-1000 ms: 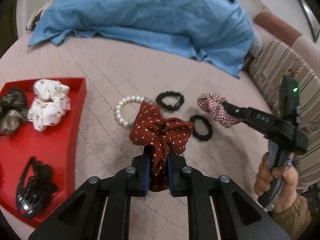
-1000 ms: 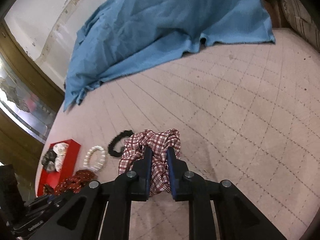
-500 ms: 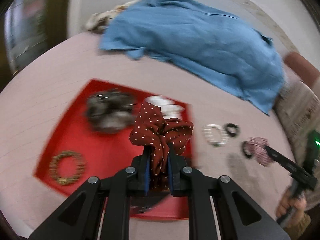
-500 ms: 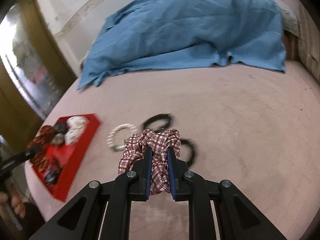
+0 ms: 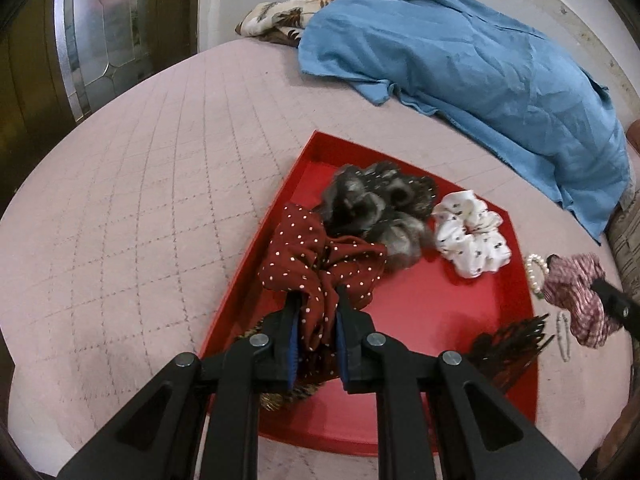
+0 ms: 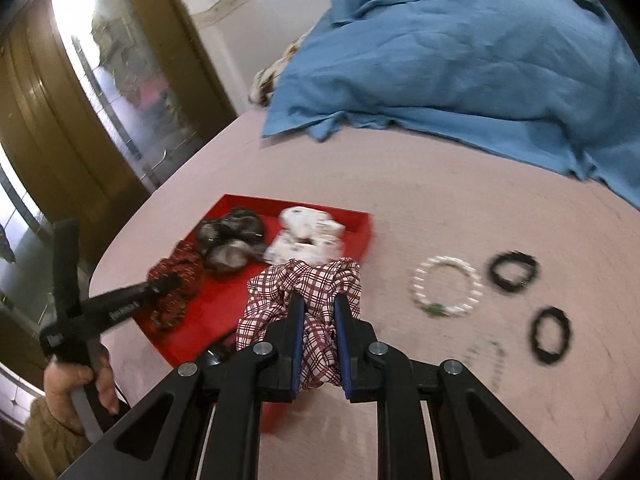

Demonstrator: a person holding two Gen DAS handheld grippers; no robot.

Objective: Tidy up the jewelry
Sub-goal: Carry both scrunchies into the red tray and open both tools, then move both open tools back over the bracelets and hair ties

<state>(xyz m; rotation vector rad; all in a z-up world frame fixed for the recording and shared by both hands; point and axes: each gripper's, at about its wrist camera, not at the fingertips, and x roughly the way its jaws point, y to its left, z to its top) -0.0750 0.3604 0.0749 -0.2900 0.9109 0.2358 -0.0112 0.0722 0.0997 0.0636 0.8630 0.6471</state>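
Note:
My left gripper (image 5: 316, 304) is shut on a dark red polka-dot scrunchie (image 5: 320, 264) and holds it over the left part of the red tray (image 5: 440, 312). The tray holds a grey-black scrunchie (image 5: 376, 208), a white patterned scrunchie (image 5: 472, 240), a black hair claw (image 5: 508, 344) and a gold bangle (image 5: 280, 400). My right gripper (image 6: 316, 304) is shut on a red-and-white plaid scrunchie (image 6: 304, 292), held above the tray's near right edge (image 6: 360, 236). A pearl bracelet (image 6: 446, 290) and two black hair ties (image 6: 514, 270) (image 6: 550, 334) lie on the pink bedcover.
A blue shirt (image 5: 480, 60) lies crumpled across the far side of the quilted bed. A patterned cloth (image 5: 280, 20) sits behind it. A thin chain (image 6: 486, 354) lies near the hair ties. A wooden door with glass (image 6: 100, 100) stands left of the bed.
My left gripper has carried the polka-dot scrunchie left from above the bedcover to over the tray. My right gripper has moved left with the plaid scrunchie toward the tray.

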